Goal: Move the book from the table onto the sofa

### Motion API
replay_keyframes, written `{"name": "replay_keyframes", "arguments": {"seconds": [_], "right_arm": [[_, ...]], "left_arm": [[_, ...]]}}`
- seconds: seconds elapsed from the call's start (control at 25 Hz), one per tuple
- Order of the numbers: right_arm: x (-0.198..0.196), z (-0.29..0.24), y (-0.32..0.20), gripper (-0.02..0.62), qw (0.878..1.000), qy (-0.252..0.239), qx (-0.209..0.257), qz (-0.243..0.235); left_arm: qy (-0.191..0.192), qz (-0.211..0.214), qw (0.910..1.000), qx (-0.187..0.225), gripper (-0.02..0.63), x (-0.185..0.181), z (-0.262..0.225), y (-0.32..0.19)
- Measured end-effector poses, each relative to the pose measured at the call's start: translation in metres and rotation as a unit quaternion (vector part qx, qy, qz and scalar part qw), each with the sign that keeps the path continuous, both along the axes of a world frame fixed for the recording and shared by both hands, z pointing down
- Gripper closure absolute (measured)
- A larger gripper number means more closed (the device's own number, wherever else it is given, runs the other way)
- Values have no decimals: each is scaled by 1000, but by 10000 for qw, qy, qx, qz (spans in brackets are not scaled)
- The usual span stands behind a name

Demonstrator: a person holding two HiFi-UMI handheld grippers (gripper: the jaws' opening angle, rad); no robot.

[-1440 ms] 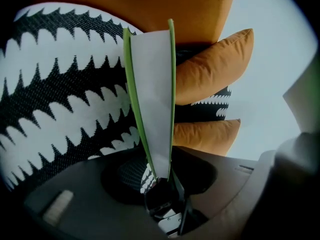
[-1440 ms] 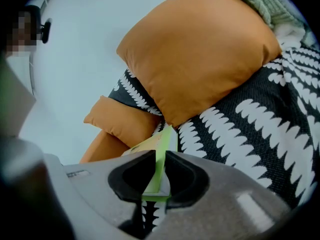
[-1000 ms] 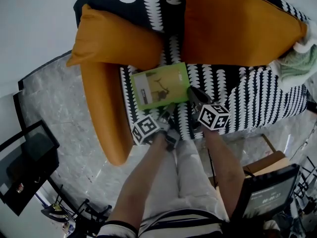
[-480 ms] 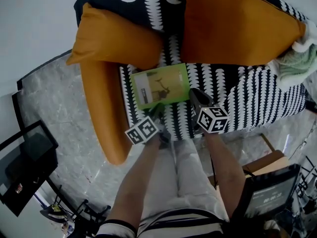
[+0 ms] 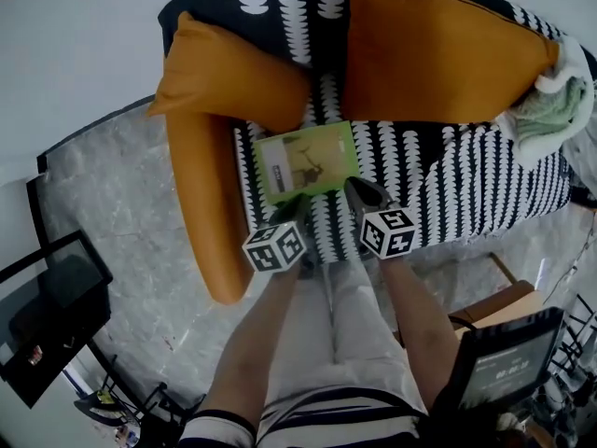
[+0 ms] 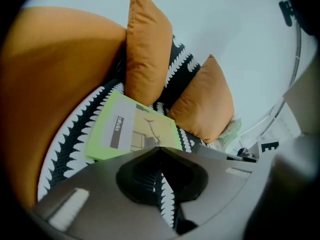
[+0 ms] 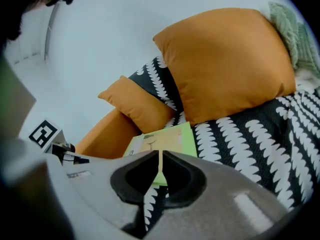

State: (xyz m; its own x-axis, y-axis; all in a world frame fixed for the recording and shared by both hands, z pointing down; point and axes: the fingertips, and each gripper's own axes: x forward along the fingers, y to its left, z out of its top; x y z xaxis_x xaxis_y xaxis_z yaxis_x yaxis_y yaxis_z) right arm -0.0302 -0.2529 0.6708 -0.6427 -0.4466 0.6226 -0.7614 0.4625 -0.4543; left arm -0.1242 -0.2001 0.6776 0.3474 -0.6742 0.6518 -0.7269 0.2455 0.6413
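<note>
Book (image 5: pixel 306 163) lies flat on the sofa (image 5: pixel 466 180) seat, cover up, off the table; placing looks done

Position: just ahead of both gripper tips, on the patterned seat. Beyond it, further from the grippers, stand two orange cushions (image 5: pixel 438 49). The orange armrest (image 5: pixel 201 203) runs along to the left of the left gripper.

Long axis: crosswise to the line both grippers point along, slightly tilted. The near long edge faces the grippers.

Left gripper (image 5: pixel 298 205): jaws together, nothing between them. In the left gripper view its tips (image 6: pixel 159 149) sit just short of the near long edge, with the book (image 6: pixel 132 129) ahead and a little left.

Right gripper (image 5: pixel 354 186): jaws closing, a thin slit left, nothing between the pads. Through the slit the right gripper view (image 7: pixel 160 156) shows only the book (image 7: pixel 165 139) lying further ahead. Its tips sit just beside the near right corner.

Nearness: both tips close to the near edge, neither clearly nearer. Cannot tell whether either one touches the cover.

Judgement: neither gripper holds the book. A re-grip would have to come from this near long edge, and backing straight away from it looks unobstructed
</note>
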Motion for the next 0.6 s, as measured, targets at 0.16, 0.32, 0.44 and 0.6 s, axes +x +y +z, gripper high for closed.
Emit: {"name": "replay_keyframes", "arguments": {"seconds": [0.16, 0.32, 0.44, 0.6], "right_arm": [[-5, -20, 4, 583, 9999, 13, 92, 53], [-9, -46, 5, 595, 9997, -25, 214, 102], [-11, -70, 10, 597, 9993, -42, 351, 133], [-19, -105, 19, 597, 9982, -81, 596, 41]], "left_arm": [[-62, 180, 9997, 161, 603, -3, -20, 1], [-231, 356, 9985, 346, 603, -8, -47, 3], [-398, 538, 9963, 539, 603, -10, -70, 6], [-516, 658, 9935, 768, 603, -11, -100, 9]]}}
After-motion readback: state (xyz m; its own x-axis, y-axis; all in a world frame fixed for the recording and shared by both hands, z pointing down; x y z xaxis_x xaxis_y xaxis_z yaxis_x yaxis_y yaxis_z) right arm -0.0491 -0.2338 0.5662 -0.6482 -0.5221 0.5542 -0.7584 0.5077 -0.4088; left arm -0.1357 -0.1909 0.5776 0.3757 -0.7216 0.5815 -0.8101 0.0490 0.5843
